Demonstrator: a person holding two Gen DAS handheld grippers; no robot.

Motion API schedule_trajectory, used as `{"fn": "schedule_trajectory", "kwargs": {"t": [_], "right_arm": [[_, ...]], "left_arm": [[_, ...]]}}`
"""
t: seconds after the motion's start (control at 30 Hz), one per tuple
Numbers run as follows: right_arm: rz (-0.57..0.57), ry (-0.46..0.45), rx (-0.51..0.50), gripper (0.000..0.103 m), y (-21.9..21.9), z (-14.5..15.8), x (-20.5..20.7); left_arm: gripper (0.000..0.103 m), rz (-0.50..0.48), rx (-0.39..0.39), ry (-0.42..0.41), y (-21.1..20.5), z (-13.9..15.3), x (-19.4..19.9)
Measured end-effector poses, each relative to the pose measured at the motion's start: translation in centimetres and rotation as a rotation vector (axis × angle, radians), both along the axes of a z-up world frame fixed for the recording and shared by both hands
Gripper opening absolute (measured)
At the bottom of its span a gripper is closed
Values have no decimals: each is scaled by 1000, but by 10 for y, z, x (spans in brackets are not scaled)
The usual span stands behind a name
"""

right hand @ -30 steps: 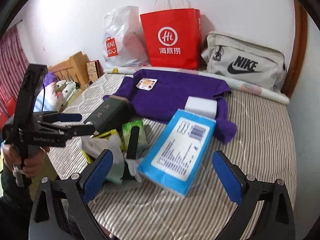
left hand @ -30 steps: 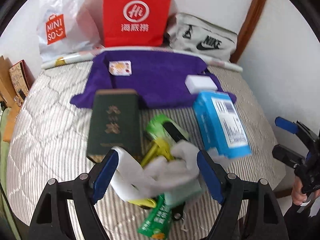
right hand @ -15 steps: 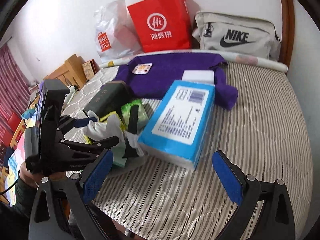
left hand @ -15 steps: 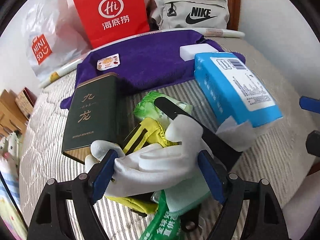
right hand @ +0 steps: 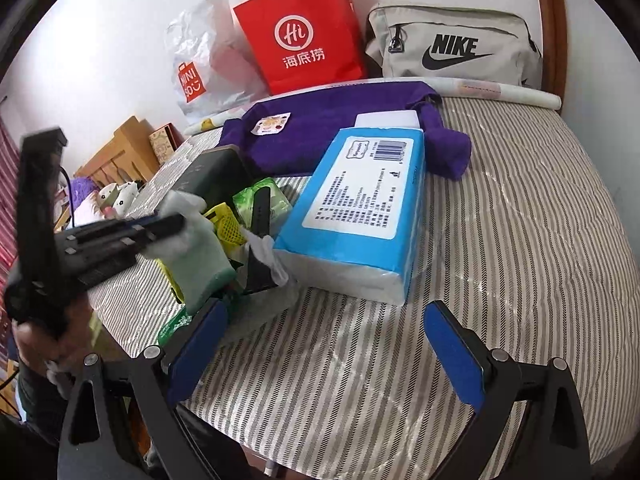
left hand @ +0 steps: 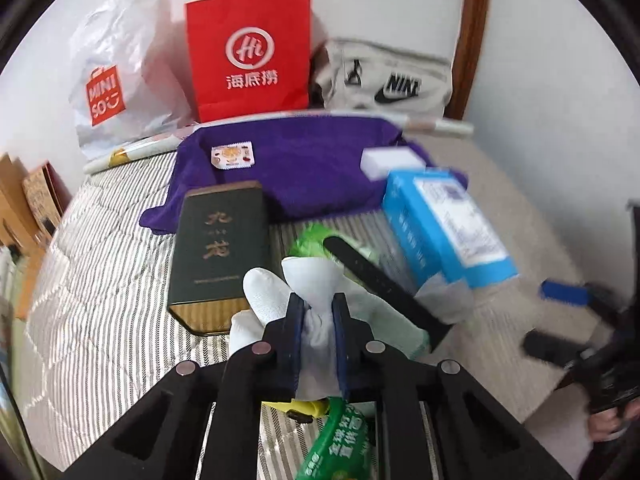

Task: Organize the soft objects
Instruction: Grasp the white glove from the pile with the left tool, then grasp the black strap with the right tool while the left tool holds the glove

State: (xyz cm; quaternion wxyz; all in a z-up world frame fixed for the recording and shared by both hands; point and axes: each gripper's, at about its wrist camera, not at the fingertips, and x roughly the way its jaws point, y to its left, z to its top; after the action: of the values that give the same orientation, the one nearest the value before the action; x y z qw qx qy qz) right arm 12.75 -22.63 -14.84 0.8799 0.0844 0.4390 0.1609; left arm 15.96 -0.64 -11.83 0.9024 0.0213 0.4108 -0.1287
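Pinching a white glove (left hand: 316, 292) between its blue pads, the left gripper (left hand: 317, 320) was pressed nearly together, with the glove's fingers bulging out ahead of the tips. In the right wrist view the same gripper (right hand: 160, 226) reached in from the left, and the glove (right hand: 196, 236) hung from it over the pile at the near-left part of the striped mattress (right hand: 520, 240). Just beside the glove lay a dark green tin (left hand: 218, 248), a yellow mesh item (right hand: 224, 218), a green packet (left hand: 312, 242) and a long black strip (left hand: 380, 280) leaning across them. A blue tissue pack (right hand: 360, 208) sat just right of the pile, touching a purple towel (left hand: 304, 160) that carried a white sponge (left hand: 390, 162) and a small sachet (left hand: 233, 155). The right gripper (right hand: 328, 356) was spread wide, holding nothing, low over the mattress in front of the tissue pack. Against the wall stood a red paper bag (right hand: 304, 36), a white plastic bag (left hand: 116, 76) and a grey Nike bag (right hand: 456, 48).
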Motion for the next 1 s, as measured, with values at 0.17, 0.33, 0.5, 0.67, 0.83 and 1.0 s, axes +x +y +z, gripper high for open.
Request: {"fn": "schedule_trajectory", "kwargs": {"t": [0.17,0.33,0.5,0.67,0.83,1.0], "right_arm": [[10,-15,-20,98,13,7,-5],[45,-22,-52,95,31,9,-6],[88,-14,-71,95,47,8,-5],[118,-1,-79,95,61,2,-3],[117,-10,-132,92,73,-2,1],[123,-29,-170,70,80,-6,12]], "left_arm": [[14,50,-30,-31,31,18,-10],[14,113,-61,-24,67,24,-19],[14,158,-80,-25,104,32,-35],[14,190,-65,70,118,1,-26],[14,213,-40,142,117,-36,-13],[17,224,-58,194,119,-60,-2]]}}
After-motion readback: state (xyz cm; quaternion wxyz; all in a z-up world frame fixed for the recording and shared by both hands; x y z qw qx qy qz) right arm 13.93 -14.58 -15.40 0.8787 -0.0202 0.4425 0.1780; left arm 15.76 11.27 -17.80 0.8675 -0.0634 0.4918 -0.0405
